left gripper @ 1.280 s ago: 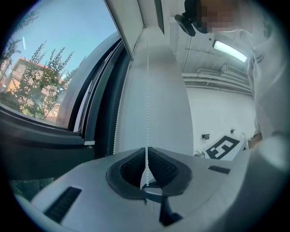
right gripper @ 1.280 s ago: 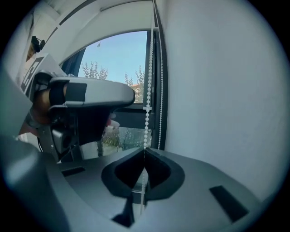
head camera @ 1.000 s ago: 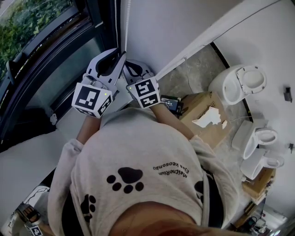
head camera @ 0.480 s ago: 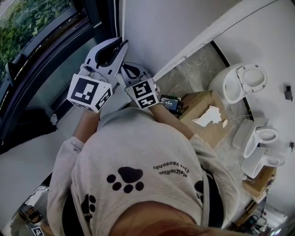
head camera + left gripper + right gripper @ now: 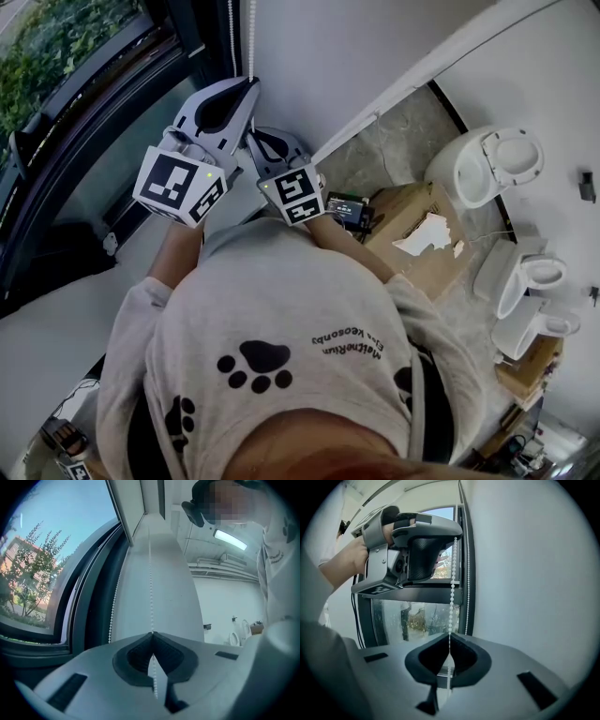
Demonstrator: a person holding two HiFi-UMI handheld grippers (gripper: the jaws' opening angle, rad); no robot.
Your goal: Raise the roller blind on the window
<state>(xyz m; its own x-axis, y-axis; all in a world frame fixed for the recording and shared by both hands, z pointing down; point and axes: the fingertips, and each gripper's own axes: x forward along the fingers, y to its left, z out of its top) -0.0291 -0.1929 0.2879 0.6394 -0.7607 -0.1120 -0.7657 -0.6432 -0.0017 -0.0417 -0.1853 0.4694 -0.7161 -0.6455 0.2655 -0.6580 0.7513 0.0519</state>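
The blind's white bead chain (image 5: 251, 37) hangs down the white wall beside the dark window frame (image 5: 202, 37). My left gripper (image 5: 249, 87) is the upper one, and its jaws are shut on the front strand (image 5: 150, 573). The second strand (image 5: 115, 602) hangs free by the frame. My right gripper (image 5: 260, 142) sits just below, shut on the same strand (image 5: 451, 597). In the right gripper view the left gripper (image 5: 456, 536) pinches the chain directly above. The blind's fabric is not plainly in view.
The window glass (image 5: 75, 56) with greenery outside fills the left. A torn cardboard box (image 5: 412, 234) and white toilets (image 5: 487, 169) stand on the floor at the right. A white wall (image 5: 525, 573) runs close along the chain's right.
The left gripper has moved up along the chain, away from the right gripper. The right gripper has stayed where it was, still shut on the chain.
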